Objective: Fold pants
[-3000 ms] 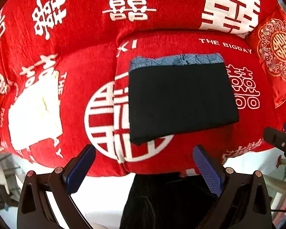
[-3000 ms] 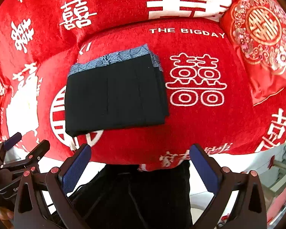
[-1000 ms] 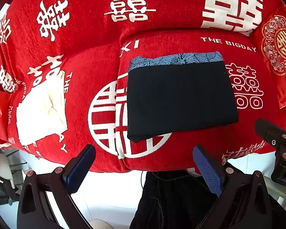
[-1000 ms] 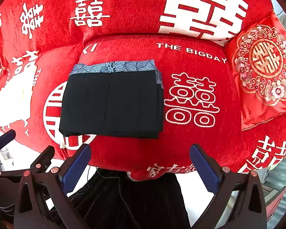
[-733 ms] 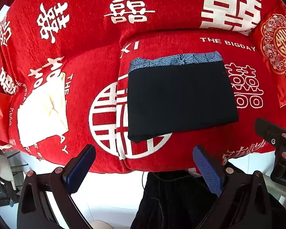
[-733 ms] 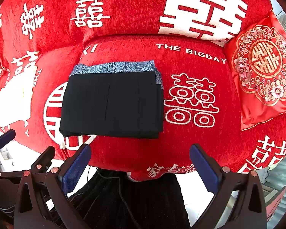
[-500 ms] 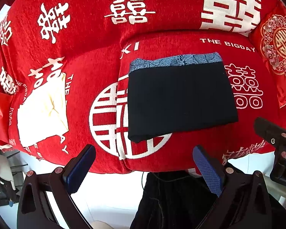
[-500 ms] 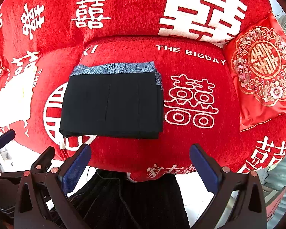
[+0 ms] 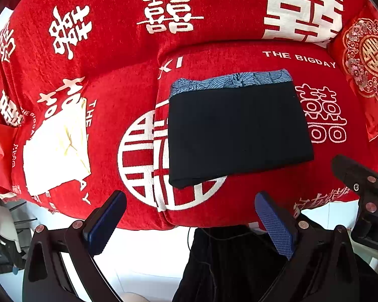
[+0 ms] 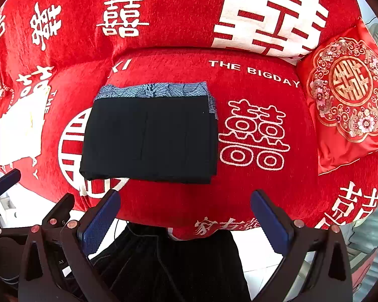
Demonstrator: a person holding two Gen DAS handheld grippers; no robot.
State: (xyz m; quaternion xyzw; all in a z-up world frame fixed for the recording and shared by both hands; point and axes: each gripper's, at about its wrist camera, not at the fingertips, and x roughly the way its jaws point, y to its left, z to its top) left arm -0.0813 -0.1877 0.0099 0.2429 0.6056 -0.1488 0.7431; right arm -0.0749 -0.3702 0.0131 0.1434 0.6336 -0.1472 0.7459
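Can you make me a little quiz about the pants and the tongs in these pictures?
1. True or false: the left tongs are shut on the black pants.
2. What peeks out along the far edge of the pants: A) a blue patterned band, B) a yellow sock, C) a green belt?
3. Fill in: the pants lie folded on a red ____ with white characters.

Key
1. False: both the left tongs and the right tongs are open and hold nothing.
2. A
3. sofa cover
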